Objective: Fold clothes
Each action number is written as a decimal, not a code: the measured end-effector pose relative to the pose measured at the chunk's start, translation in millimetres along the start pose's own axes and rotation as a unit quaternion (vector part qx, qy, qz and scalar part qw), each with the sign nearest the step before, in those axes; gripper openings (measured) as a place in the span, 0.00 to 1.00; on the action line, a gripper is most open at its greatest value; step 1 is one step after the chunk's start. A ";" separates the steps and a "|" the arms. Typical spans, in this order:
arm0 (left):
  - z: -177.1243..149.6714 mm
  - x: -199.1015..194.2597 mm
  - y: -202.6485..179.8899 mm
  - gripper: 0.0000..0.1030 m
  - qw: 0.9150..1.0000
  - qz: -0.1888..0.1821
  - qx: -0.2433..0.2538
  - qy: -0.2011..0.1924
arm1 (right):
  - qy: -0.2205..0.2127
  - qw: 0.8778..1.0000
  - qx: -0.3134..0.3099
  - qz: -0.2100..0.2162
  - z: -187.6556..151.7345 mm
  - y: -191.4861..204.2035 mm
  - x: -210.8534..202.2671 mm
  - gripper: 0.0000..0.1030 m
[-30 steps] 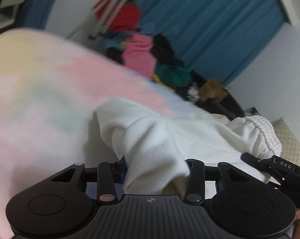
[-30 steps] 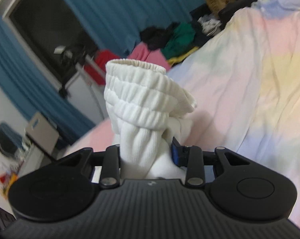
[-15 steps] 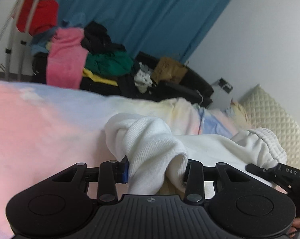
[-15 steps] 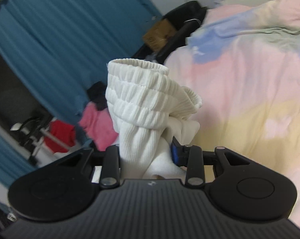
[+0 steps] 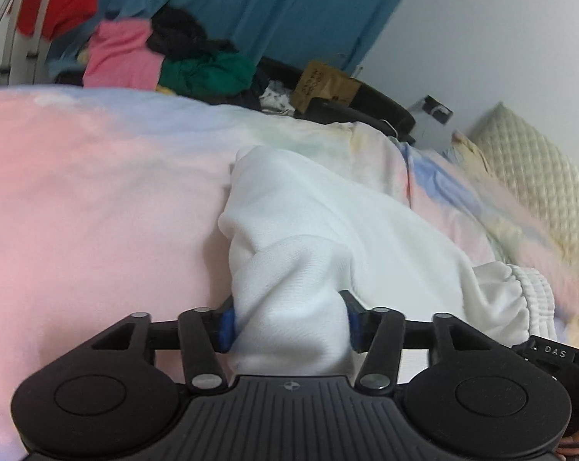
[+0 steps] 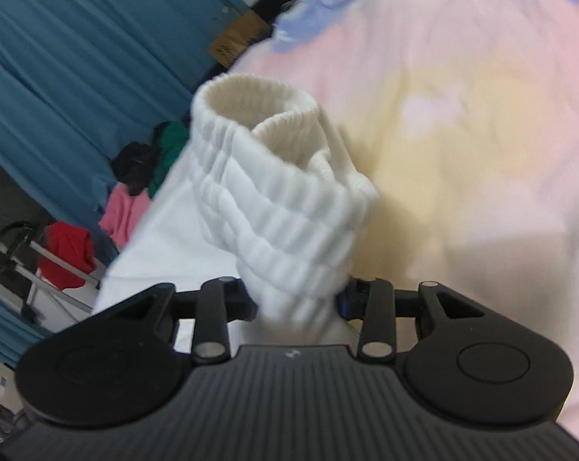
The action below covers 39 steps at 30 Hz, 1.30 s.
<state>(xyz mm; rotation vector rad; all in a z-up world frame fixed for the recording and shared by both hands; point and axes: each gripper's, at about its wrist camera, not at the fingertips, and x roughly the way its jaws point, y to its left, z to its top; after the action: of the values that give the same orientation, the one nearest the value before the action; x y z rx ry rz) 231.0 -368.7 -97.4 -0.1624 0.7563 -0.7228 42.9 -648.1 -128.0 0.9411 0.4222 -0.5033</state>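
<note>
A white sweatshirt-like garment (image 5: pixel 328 230) lies over the pastel bedspread (image 5: pixel 97 192). My left gripper (image 5: pixel 289 322) is shut on a bunched fold of its white fabric. My right gripper (image 6: pixel 297 299) is shut on the garment's ribbed white cuff or hem (image 6: pixel 274 192), which stands up bunched above the jaws. The ribbed end and the tip of the right gripper also show at the right of the left wrist view (image 5: pixel 535 299). The rest of the garment stretches between the two grippers.
A pile of pink, green, black and red clothes (image 5: pixel 166 57) sits beyond the bed against blue curtains (image 5: pixel 251 7). A brown paper bag (image 5: pixel 324 84) and a dark chair stand behind. A quilted cream pillow (image 5: pixel 535 176) lies at the right. A metal rack (image 6: pixel 32 261) stands left.
Both grippers have swung over the bed while still holding the garment. The white fabric now lies more spread out on the bedspread between them, and the right view has tilted toward the bed.
</note>
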 end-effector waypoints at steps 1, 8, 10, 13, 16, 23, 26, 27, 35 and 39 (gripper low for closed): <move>-0.4 -3.4 -2.3 0.69 1.000 0.001 0.004 0.003 | -0.002 1.000 0.001 -0.004 -3.5 -3.3 0.6 0.46; 18.8 -61.2 -30.4 0.84 1.000 0.012 0.023 -0.007 | 0.030 0.998 0.002 -0.050 17.6 13.8 -40.0 0.48; 27.3 -85.1 -44.9 0.91 0.999 0.013 0.038 -0.018 | 0.028 0.998 -0.006 -0.052 25.4 20.1 -61.9 0.48; 36.6 -123.6 -71.4 1.00 0.997 0.016 0.070 -0.033 | 0.018 0.999 -0.035 -0.037 36.6 36.2 -100.3 0.48; 38.5 -163.5 -97.4 1.00 0.994 0.018 0.098 -0.045 | 0.006 0.998 -0.068 -0.014 41.6 57.1 -140.6 0.48; 27.2 -258.4 -146.7 1.00 0.988 0.031 0.128 -0.080 | -0.021 0.984 -0.176 0.010 33.6 103.0 -215.4 0.63; 15.0 -294.7 -158.0 1.00 0.985 0.038 0.142 -0.086 | -0.045 0.976 -0.212 0.024 22.3 117.9 -246.1 0.83; 9.9 -305.9 -160.9 1.00 0.985 0.040 0.145 -0.089 | -0.053 0.973 -0.223 0.029 17.6 122.0 -255.4 0.83; -35.3 -366.1 -164.0 1.00 0.981 0.042 0.152 -0.117 | -0.104 0.954 -0.279 0.039 -36.3 130.9 -296.9 0.83; -55.9 -376.8 -161.0 1.00 0.978 0.051 0.154 -0.127 | -0.118 0.947 -0.297 0.043 -63.0 129.9 -303.9 0.83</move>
<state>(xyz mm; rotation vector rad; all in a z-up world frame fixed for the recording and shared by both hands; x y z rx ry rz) -82.8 -237.8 138.0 0.0659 0.3983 -0.6965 -135.1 -463.8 90.1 0.3093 0.2863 -0.3709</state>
